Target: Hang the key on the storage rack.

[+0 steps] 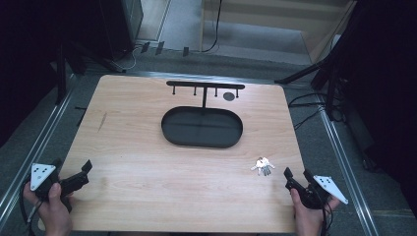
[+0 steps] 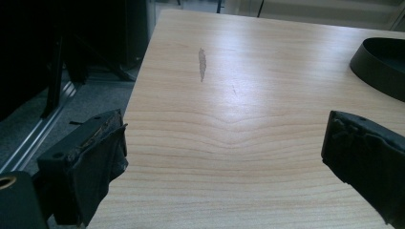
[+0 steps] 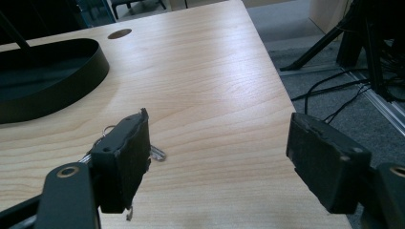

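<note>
Both tongs rest at the near tabletop [image 1: 147, 162] corners, jaws spread and empty: left tongs [image 1: 78, 173] at the left edge, right tongs [image 1: 297, 178] at the right. Bunch of keys [image 1: 262, 165] lies flat just beyond the right tongs. Farther, mid-table, black oval tray [image 1: 169, 132] carries a hook rack [image 1: 205, 85].

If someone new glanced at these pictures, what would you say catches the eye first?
Most likely the black oval tray in the middle of the wooden table, with a hook rack rising behind it. Next, the small bunch of keys lying near the right gripper, whose jaws stand open; the left gripper waits open at the opposite near corner.
</note>
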The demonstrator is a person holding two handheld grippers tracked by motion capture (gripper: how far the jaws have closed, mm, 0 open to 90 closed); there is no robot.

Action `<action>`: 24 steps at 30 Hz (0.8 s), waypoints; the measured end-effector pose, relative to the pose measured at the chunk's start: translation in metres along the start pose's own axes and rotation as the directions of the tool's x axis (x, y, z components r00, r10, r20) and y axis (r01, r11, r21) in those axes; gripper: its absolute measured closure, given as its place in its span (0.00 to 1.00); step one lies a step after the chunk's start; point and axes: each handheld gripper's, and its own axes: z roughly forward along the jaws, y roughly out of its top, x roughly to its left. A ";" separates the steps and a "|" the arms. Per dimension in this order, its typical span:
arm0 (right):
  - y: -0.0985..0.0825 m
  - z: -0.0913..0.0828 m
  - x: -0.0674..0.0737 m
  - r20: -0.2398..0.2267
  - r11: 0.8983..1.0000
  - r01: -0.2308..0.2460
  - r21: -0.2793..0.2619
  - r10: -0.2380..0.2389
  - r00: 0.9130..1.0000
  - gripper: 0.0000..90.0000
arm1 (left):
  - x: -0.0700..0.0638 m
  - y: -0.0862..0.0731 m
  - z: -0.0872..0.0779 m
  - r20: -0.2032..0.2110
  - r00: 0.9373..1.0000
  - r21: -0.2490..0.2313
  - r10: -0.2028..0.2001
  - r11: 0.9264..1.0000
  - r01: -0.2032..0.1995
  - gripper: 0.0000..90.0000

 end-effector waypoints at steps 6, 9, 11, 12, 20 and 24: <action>0.000 0.000 0.001 0.022 1.000 0.010 0.000 -0.010 1.000 0.26 | 0.000 0.000 0.000 -0.001 1.000 -0.005 -0.006 1.000 0.006 0.02; 0.001 0.003 0.003 0.031 0.999 0.024 0.044 -0.025 0.999 0.29 | 0.000 0.000 0.000 -0.002 1.000 -0.006 -0.005 1.000 0.005 0.02; 0.003 0.007 0.004 0.030 0.996 0.039 0.085 -0.042 0.999 0.31 | 0.001 0.000 0.000 -0.001 1.000 -0.004 -0.009 1.000 0.009 0.02; 0.003 0.008 0.005 0.026 0.994 0.047 0.102 -0.050 0.998 0.31 | 0.001 0.000 0.000 -0.001 1.000 -0.004 -0.010 1.000 0.010 0.02; 0.033 0.021 0.020 -0.017 0.948 0.161 0.275 -0.163 0.987 0.34 | 0.001 0.000 0.000 0.001 1.000 -0.002 -0.012 1.000 0.012 0.02; 0.048 0.029 0.030 -0.039 0.908 0.216 0.359 -0.216 0.976 0.33 | 0.001 0.000 0.000 0.003 1.000 -0.004 -0.013 1.000 0.013 0.02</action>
